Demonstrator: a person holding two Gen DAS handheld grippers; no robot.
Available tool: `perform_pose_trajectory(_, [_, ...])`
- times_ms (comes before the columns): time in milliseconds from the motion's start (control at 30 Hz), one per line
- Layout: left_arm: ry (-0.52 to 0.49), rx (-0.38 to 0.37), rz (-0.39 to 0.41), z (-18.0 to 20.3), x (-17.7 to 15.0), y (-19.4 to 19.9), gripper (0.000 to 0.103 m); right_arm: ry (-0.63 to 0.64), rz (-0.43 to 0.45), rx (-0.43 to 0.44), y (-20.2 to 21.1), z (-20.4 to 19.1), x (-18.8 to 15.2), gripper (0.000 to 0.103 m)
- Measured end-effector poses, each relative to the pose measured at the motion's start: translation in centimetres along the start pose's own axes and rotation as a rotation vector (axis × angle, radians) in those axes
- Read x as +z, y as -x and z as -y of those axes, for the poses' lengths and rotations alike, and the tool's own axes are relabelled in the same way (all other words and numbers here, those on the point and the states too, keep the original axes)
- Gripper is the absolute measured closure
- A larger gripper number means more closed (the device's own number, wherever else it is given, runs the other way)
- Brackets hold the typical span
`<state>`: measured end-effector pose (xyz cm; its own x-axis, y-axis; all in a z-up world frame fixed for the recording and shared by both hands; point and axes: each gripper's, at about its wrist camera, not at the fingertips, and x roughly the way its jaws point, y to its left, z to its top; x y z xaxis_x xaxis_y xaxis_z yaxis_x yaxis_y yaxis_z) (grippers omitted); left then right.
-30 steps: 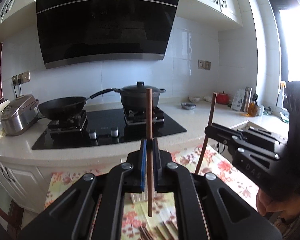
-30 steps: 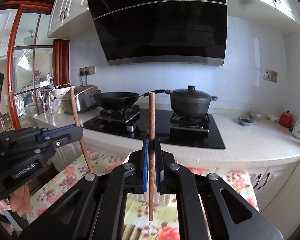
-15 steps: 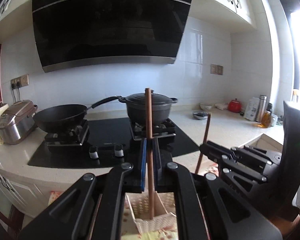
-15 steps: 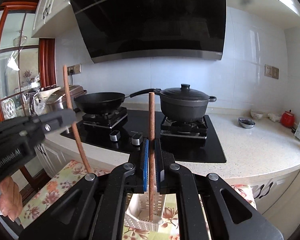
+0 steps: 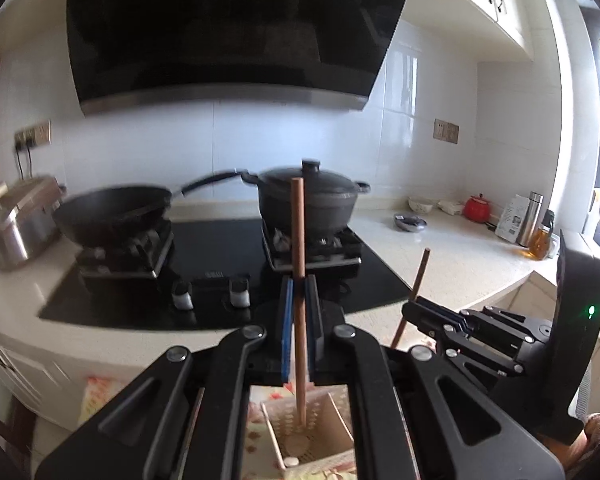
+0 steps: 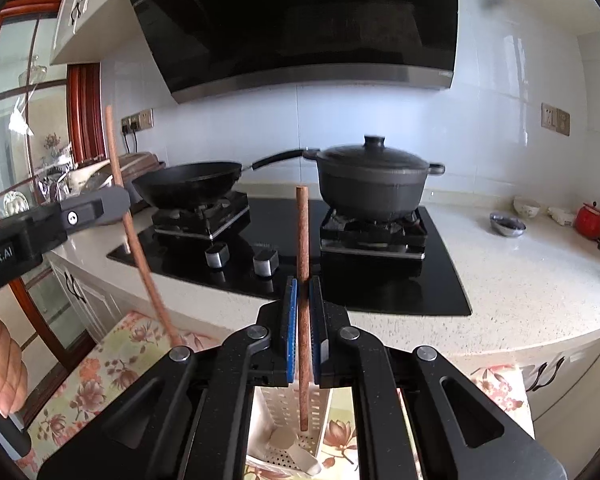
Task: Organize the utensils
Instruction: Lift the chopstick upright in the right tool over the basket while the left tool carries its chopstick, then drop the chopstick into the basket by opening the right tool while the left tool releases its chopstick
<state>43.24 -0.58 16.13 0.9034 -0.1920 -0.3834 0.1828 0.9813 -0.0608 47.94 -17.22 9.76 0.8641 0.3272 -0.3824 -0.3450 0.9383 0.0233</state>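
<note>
Nearest the left wrist camera, the left tool [image 5: 299,320] was clamped shut on one brown wooden chopstick [image 5: 299,280], held upright between its blue pads. The chopstick's lower tip hung inside the open top of a cream perforated plastic utensil holder [image 5: 332,432] that stood on a floral-patterned cloth [image 5: 94,392]; one pale stick [image 5: 272,442] leaned in the holder's left side.

The right tool [image 6: 304,336] was likewise closed on a second brown wooden chopstick [image 6: 302,264], also upright, its lower tip over the same holder [image 6: 284,412]. A white utensil lay in the holder's bottom; what kind it was could not be told. So there were two chopsticks, one per tool, both above the one holder. Each tool showed in the other's view: the right one low on the right of the left view, the left one at the left edge of the right view with a hand [image 6: 0,364] gripping its handle.

Beyond the cloth ran a pale speckled stone bench [image 6: 520,280] with a black glass two-burner hob [image 6: 380,280] set into it, bearing two knobs. One black wok [image 6: 188,184] sat on the left burner, one dark lidded pot [image 6: 372,184] on the right. Farther right on the bench were one small metal bowl [image 6: 507,224], one white bowl [image 6: 526,206] and one red teapot [image 6: 590,220]. A black range hood [image 6: 300,20] hung above, against white wall tiles.
</note>
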Motion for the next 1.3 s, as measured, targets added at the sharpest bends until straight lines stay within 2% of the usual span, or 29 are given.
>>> perform_pose_trajectory(67, [-0.002,-0.003,-0.022,-0.1,-1.0,-0.6,0.097,0.017,-0.044,0.008,-0.6,-0.3,-0.4,0.097])
perform_pose_trajectory(167, [0.001,-0.01,-0.097,-0.3,-2.7,-2.4,0.097,0.048,-0.098,0.004,-1.6,-0.8,-1.0,0.097])
perform_pose_trajectory(300, [0.01,-0.013,-0.178,-0.7,-4.5,-4.6,0.097,0.029,-0.128,0.002,-2.6,-0.7,-1.8,0.096])
perform_pose_trajectory(367, [0.016,-0.003,-0.18,-1.0,-5.3,-4.8,0.097,0.015,-0.136,-0.007,-3.0,-0.4,-2.2,0.09])
perform_pose_trajectory(467, [0.026,0.009,-0.178,-1.5,-5.9,-4.8,0.096,-0.007,-0.144,-0.004,-3.2,0.2,-2.8,0.09])
perform_pose_trajectory(667, [0.051,0.034,-0.166,-2.6,-7.0,-3.2,0.078,-0.051,-0.147,0.011,-2.3,1.3,-4.2,0.09])
perform_pose_trajectory(833, [0.073,0.068,-0.126,-2.8,-9.4,0.1,0.041,-0.083,-0.141,0.053,0.6,1.4,-6.8,0.09])
perform_pose_trajectory(1100, [0.116,0.095,-0.133,-2.3,-15.6,5.2,0.025,-0.098,-0.164,0.074,6.0,-0.1,-13.8,0.089])
perform_pose_trajectory(1200, [0.11,0.098,-0.142,-1.6,-18.2,7.0,0.024,-0.091,-0.167,0.075,7.9,-1.0,-16.4,0.088])
perform_pose_trajectory(1267, [0.087,0.111,-0.147,-0.9,-19.6,7.9,0.021,-0.098,-0.174,0.078,9.1,-1.4,-18.1,0.085])
perform_pose_trajectory(1300, [0.076,0.121,-0.146,-0.5,-20.4,8.4,0.017,-0.105,-0.177,0.084,9.6,-1.5,-18.9,0.08])
